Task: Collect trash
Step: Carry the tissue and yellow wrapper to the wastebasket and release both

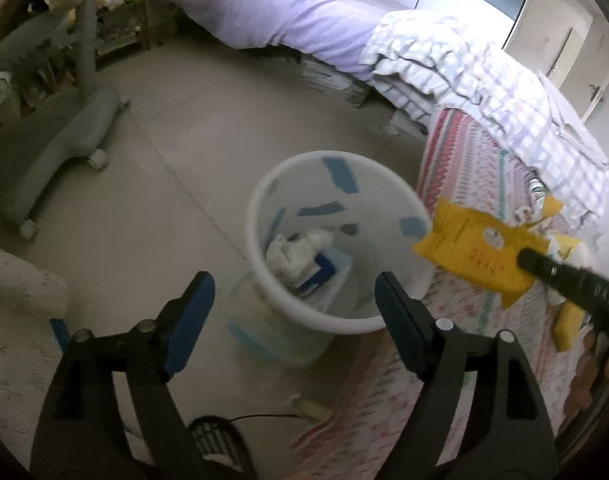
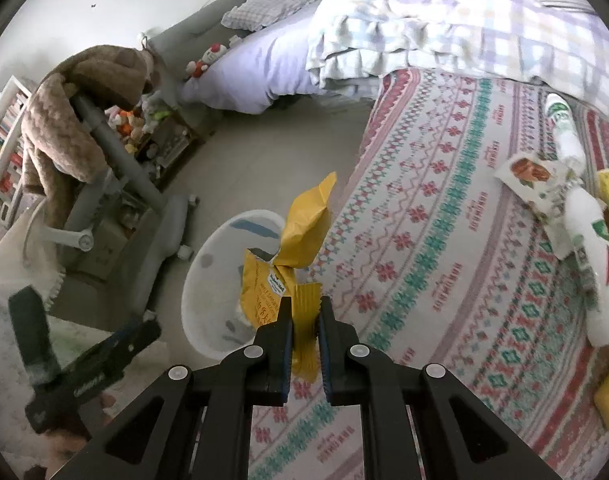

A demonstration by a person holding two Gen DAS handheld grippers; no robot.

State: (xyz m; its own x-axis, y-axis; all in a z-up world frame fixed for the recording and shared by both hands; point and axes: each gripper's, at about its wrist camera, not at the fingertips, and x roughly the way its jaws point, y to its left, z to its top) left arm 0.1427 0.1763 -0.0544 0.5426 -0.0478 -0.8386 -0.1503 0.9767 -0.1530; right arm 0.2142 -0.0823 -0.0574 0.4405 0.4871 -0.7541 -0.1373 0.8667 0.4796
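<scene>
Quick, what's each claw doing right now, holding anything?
Left claw: open, nothing in it, above the white bin.
Right claw: closed on the yellow wrapper.

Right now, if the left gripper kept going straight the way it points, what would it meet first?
Most likely the bin. The open, empty left gripper points down at its mouth, with nothing between the fingers and the rim. Past the rim it would reach the crumpled white trash inside. Depth is hard to judge through the fisheye.
</scene>
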